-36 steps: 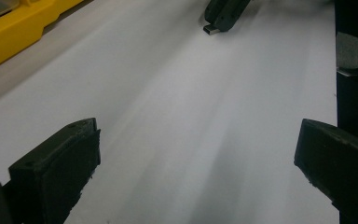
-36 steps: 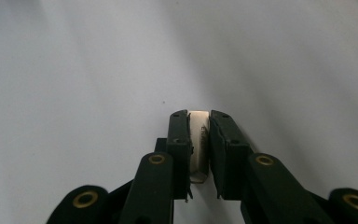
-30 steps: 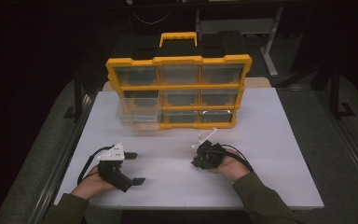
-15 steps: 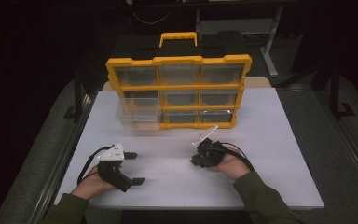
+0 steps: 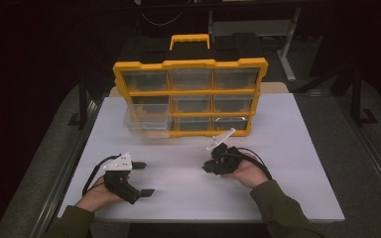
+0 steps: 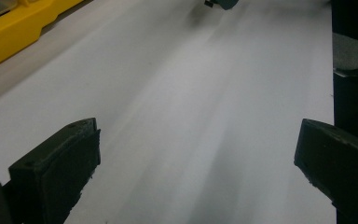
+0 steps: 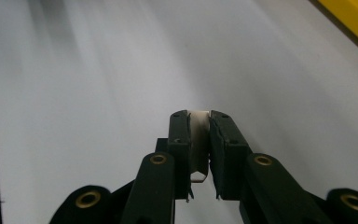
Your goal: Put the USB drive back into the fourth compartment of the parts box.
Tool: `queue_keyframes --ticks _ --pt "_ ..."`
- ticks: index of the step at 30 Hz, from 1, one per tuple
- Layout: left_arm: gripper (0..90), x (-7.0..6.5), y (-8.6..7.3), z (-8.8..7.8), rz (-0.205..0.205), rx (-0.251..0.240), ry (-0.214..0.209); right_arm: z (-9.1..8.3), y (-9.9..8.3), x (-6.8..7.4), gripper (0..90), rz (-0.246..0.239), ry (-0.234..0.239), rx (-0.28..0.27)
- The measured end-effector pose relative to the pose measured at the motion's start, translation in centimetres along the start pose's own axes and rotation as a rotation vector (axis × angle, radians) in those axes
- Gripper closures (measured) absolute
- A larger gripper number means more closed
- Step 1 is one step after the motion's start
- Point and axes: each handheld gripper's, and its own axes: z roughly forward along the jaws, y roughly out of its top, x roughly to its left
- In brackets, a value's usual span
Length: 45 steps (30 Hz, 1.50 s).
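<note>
**Small white part in the right claw — drawer stands open, drop-off still to come**

Right gripper [image 7: 199, 122] is clenched on a small white part [image 7: 198, 135] — the right gripper view has it pinched flat between the two black jaws, a thin metal-looking tab poking out below. What the part is exactly, too small to tell. From the high view that gripper [image 5: 212, 165] hangs low over the white table [image 5: 297, 163], nothing but bare surface under and ahead of its tips.

Beyond the claw and off to its side stands the yellow organizer [image 5: 188, 96], upright, with one clear drawer [image 5: 146, 120] pulled out of the left column and jutting toward the person. That drawer is well apart from the loaded jaws.

Left gripper [image 5: 141, 178] sits released — the left gripper view shows its jaws [image 6: 196, 158] spread wide with only table between them, the organizer's yellow edge [image 6: 14, 32] away at its upper left.

So the score, as I read it: pick-up done, drawer already open. Left to do — carry the part across to the drawer, let go, and probably push the drawer shut. Call it about halfway.
</note>
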Motion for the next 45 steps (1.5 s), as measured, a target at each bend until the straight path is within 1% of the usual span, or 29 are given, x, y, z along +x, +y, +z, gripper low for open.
queue_keyframes --ticks 1,6,13,14,22,27,28,30,35,37,38,45 --pt "0.0 0.0 0.0 0.0 0.0 0.001 -0.001 -0.4 0.3 0.0 78.1 0.0 0.004 -0.012" --pt "0.0 0.0 0.0 0.0 -0.002 0.001 0.0 -1.0 0.8 -0.1 78.1 -0.01 0.005 -0.03" --pt "0.0 0.0 0.0 0.0 -0.002 0.0 -0.003 -1.6 1.4 0.0 78.2 -0.015 0.0 -0.044" --pt "0.0 -0.1 0.0 0.0 -0.003 -0.002 -0.003 -2.0 1.6 -0.1 78.2 -0.019 -0.003 -0.052" --pt "0.0 -0.1 0.1 0.1 -0.004 -0.002 -0.003 -2.6 2.2 -0.3 78.1 -0.02 0.003 -0.067" --pt "0.0 -0.1 0.1 0.0 -0.007 -0.004 -0.001 -3.2 2.9 -0.3 78.1 -0.03 0.002 -0.08" --pt "0.0 -0.1 0.1 0.0 -0.006 -0.006 -0.002 -3.6 3.4 -0.4 78.1 -0.027 0.005 -0.095" --pt "0.0 -0.1 0.1 0.1 -0.005 -0.004 -0.002 -3.7 3.6 -0.5 78.2 -0.023 0.007 -0.098" --pt "0.0 -0.1 0.1 0.1 -0.006 -0.005 -0.002 -4.0 4.4 -0.6 78.2 -0.035 0.016 -0.095" --pt "0.0 -0.2 0.1 0.1 -0.004 -0.004 -0.001 -4.0 4.4 -0.6 78.2 -0.035 0.016 -0.095" --pt "0.0 -0.2 0.1 0.1 -0.004 -0.004 -0.002 -4.4 5.3 -0.6 78.2 -0.049 0.016 -0.099" --pt "0.0 -0.2 0.1 0.1 -0.003 -0.003 -0.005 -5.3 7.0 -0.6 78.2 -0.067 0.017 -0.114"
